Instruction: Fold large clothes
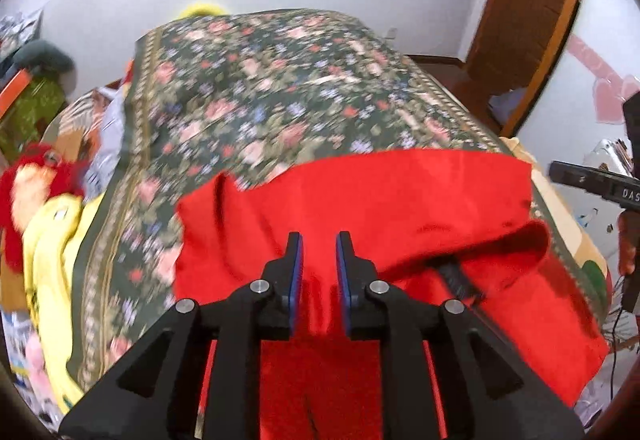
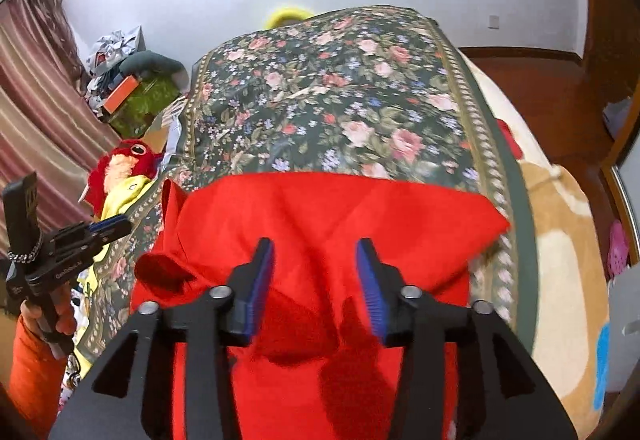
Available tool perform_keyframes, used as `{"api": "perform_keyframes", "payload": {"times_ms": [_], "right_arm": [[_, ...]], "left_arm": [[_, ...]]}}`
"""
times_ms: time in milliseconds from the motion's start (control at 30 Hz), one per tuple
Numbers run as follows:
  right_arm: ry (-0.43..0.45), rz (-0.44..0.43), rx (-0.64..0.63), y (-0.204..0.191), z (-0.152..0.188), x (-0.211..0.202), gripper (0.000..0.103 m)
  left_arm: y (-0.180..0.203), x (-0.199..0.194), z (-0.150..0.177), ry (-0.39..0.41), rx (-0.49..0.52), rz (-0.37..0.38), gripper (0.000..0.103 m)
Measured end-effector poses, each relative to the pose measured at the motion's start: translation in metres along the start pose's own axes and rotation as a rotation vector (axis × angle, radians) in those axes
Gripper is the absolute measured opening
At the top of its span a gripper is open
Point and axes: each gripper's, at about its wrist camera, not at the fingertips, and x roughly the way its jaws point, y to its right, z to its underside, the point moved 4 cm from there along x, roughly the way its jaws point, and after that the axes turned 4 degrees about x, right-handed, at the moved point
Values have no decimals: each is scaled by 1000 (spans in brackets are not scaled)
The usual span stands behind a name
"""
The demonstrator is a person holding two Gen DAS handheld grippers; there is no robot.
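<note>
A large red garment (image 1: 360, 208) lies spread over the near end of a bed, with a folded-over flap at its right and a dark strip (image 1: 456, 276) showing under that flap. My left gripper (image 1: 320, 240) hovers over the garment's near middle. Its jaws stand a little apart and the cloth lies below them, not pinched. In the right wrist view the same garment (image 2: 320, 208) fills the foreground. My right gripper (image 2: 315, 244) is open wider above it, holding nothing. The left gripper (image 2: 108, 230) also shows at the left, held by a hand in an orange sleeve (image 2: 28, 360).
A floral bedspread (image 2: 320, 88) covers the bed beyond the garment. A red plush toy (image 2: 128, 160) and yellow cloth (image 1: 48, 240) lie along the left side. A curtain (image 2: 32, 100) hangs at the far left, and a wooden door (image 1: 528, 0) stands at the right.
</note>
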Motion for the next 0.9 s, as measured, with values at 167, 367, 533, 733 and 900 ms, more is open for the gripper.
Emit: {"api": "perform_keyframes", "payload": {"times_ms": [167,367,533,733,900], "right_arm": [[-100,-33,-16,-12,1,42,43],[-259,4,-51,-14,30,83,43],[-281,27,-148,-16,57,75,44],[-267,71,-224,-17,80,63,55],[-231,104,-237,-15,88,56,62]], "left_arm": [[19,41,-13,-42,22,58,28],[26,82,18,-180,-65,217,28],[34,73,57,-201,-40,228,28],[48,44,90,-151,33,115,47],[48,32,109,-125,35,59,64]]}}
